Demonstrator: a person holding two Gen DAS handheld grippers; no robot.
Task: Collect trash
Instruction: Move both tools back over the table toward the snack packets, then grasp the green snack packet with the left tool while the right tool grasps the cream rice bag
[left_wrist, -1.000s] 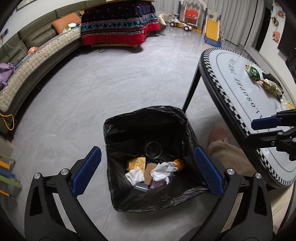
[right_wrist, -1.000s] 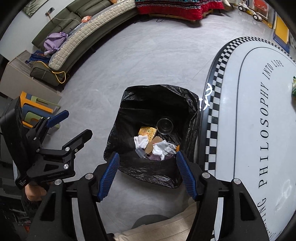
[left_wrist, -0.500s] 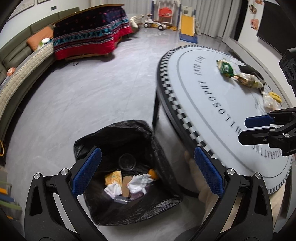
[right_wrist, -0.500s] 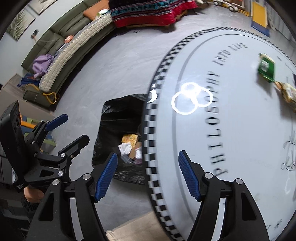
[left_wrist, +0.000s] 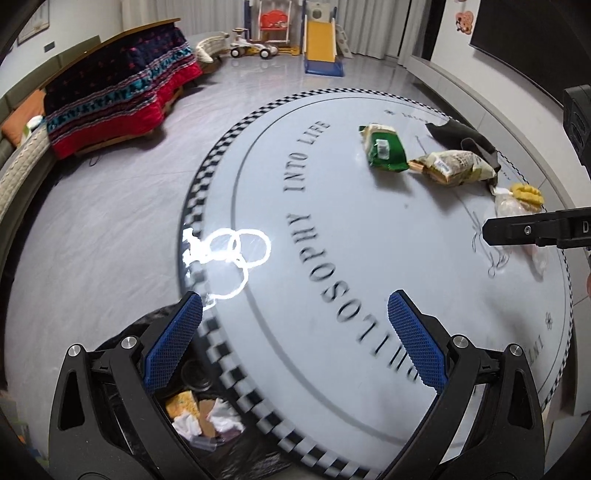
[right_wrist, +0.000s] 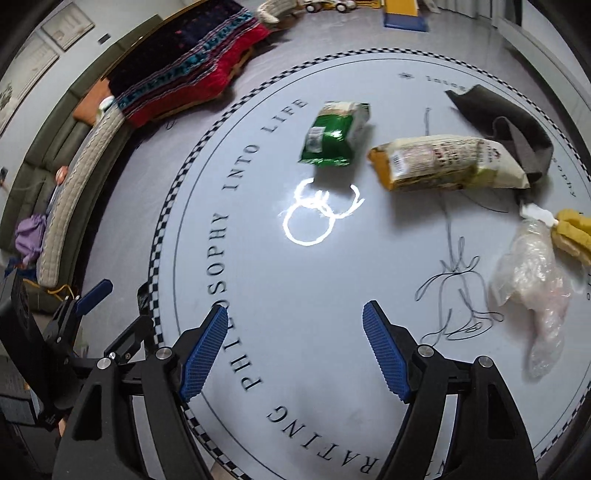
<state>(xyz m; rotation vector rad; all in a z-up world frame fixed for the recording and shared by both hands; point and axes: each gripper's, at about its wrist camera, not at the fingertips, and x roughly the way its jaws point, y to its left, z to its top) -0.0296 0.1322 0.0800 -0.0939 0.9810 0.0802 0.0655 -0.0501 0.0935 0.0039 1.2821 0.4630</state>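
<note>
Trash lies on the round table (right_wrist: 258, 295): a green packet (right_wrist: 334, 134), a yellow-ended packet (right_wrist: 443, 162) and a clear plastic bag (right_wrist: 532, 280). Right gripper (right_wrist: 295, 347) hangs over the table, its empty jaws opening. Left gripper (left_wrist: 291, 343) is spread wide, empty, above the table edge and the black trash bag (left_wrist: 207, 410).

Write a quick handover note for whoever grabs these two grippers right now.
Left gripper: open, empty, over the table edge.
Right gripper: jaws opening, nothing between them, over the round grey table.
Done: black bin bag on the floor already holds paper and wrappers.
Left on the table: green snack packet, yellow-and-cream snack bag, crumpled clear plastic bag, yellow item, dark cloth.
</note>
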